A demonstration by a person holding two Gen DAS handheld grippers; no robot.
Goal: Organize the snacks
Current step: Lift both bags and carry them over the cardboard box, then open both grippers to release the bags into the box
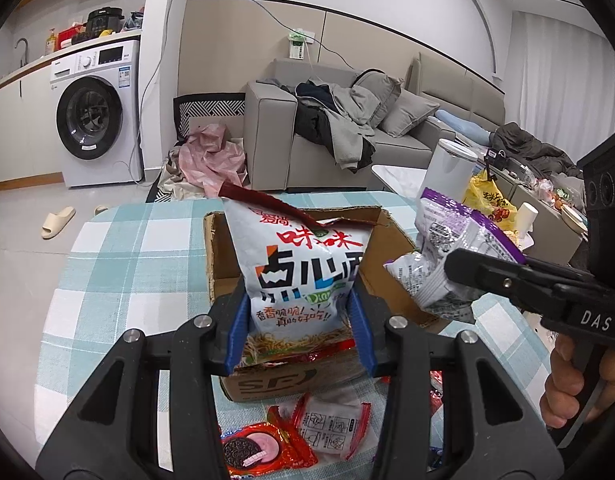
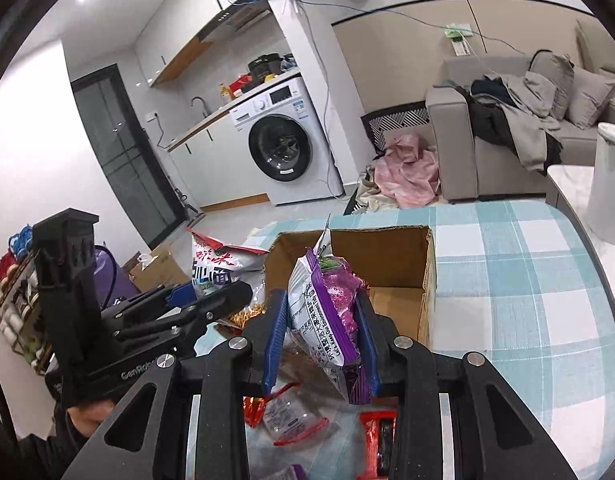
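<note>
My left gripper [image 1: 301, 300] is shut on a large white snack bag [image 1: 303, 264] with red and black characters, held upright over the near edge of an open cardboard box [image 1: 223, 256]. My right gripper [image 2: 321, 320] is shut on a purple and white snack packet [image 2: 327, 304], held above the box [image 2: 391, 260]. In the left wrist view the right gripper [image 1: 451, 268] and its purple packet [image 1: 451, 240] hang over the box's right flap. In the right wrist view the left gripper [image 2: 211, 300] and its white bag [image 2: 215, 264] are to the left of the box.
The box stands on a table with a blue checked cloth [image 1: 119, 280]. Loose snacks lie in front of it: an Oreo pack [image 1: 251, 450] and red-edged clear packets [image 1: 333, 424], [image 2: 287, 416]. A white bin [image 1: 447, 168] and a sofa [image 1: 347, 132] are behind.
</note>
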